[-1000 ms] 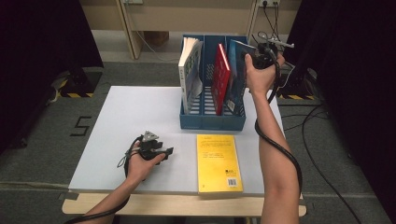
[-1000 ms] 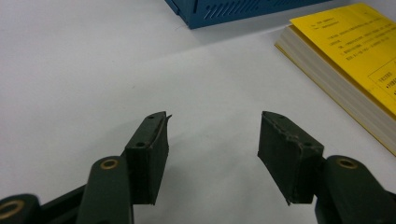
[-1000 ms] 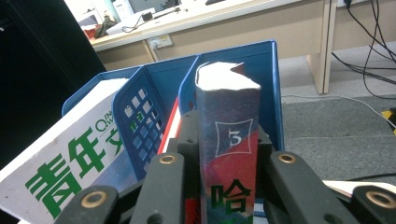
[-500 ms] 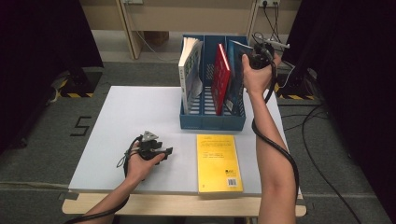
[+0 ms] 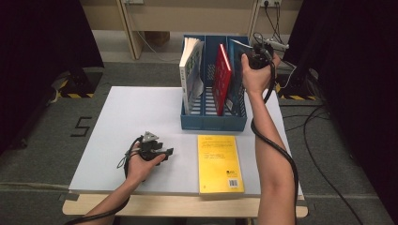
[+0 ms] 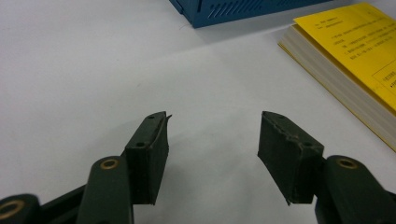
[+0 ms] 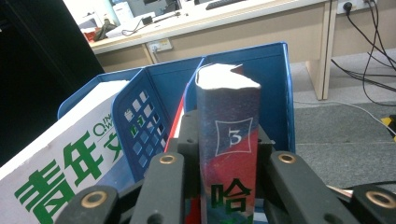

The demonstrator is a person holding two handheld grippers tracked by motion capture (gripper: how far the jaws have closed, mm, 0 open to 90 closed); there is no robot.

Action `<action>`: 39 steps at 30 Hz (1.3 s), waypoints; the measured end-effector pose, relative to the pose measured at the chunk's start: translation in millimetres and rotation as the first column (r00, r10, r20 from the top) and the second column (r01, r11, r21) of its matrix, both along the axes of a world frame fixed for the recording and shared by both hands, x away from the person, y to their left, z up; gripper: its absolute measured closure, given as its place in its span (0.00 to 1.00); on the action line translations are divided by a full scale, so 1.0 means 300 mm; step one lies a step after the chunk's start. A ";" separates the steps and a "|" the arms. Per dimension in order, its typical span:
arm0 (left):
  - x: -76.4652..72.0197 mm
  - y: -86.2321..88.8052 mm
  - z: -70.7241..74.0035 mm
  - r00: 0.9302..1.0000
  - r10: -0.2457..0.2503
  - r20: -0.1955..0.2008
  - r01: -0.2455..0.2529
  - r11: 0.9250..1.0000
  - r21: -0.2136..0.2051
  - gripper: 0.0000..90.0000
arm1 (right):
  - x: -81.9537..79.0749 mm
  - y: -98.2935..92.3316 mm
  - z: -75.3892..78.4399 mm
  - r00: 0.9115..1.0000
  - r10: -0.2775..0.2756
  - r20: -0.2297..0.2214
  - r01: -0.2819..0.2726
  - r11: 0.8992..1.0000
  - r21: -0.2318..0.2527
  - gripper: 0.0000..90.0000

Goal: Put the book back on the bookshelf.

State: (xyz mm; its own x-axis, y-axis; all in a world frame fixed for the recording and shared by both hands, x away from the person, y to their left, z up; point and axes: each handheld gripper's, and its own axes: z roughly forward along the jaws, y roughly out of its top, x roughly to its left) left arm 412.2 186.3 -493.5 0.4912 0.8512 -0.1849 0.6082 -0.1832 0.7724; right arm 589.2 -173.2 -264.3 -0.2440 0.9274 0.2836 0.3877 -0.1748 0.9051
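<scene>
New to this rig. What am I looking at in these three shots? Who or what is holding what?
No robot arm here: a person at a table holds a hand-operated two-jaw gripper in each hand. The high view looks down from above the person's side; the forearms come in from the bottom. The other two pictures come from cameras riding on the grippers, looking along their black jaws.

On the white table stands a blue file rack with three slots: a white book in the left slot, a red book in the middle. A yellow book lies flat in front of the rack.

The right gripper is shut on a dark book marked 3, held upright at the rack's right slot. The left gripper rests low over the table, jaws open, holding nothing.
</scene>
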 end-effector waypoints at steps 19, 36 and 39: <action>0.001 0.003 -0.005 1.000 -0.004 -0.008 0.004 1.000 0.001 0.47 | 0.010 0.019 -0.034 1.000 -0.014 0.020 0.014 1.000 -0.012 0.83; 0.001 0.010 -0.011 1.000 0.002 -0.009 -0.002 1.000 0.005 0.47 | 0.017 0.031 -0.065 0.999 -0.036 0.035 0.036 0.999 -0.003 0.83; 0.002 0.011 -0.010 1.000 0.000 -0.008 0.000 1.000 0.007 0.47 | 0.020 0.034 -0.071 0.999 -0.041 0.036 0.041 0.999 -0.003 0.83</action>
State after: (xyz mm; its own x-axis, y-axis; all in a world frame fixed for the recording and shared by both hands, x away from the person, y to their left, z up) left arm 412.7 189.8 -496.6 0.4894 0.8527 -0.1825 0.6143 -0.1886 0.7662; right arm 595.3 -163.0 -285.6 -0.2161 0.9377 0.2720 0.3476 -0.1865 0.9189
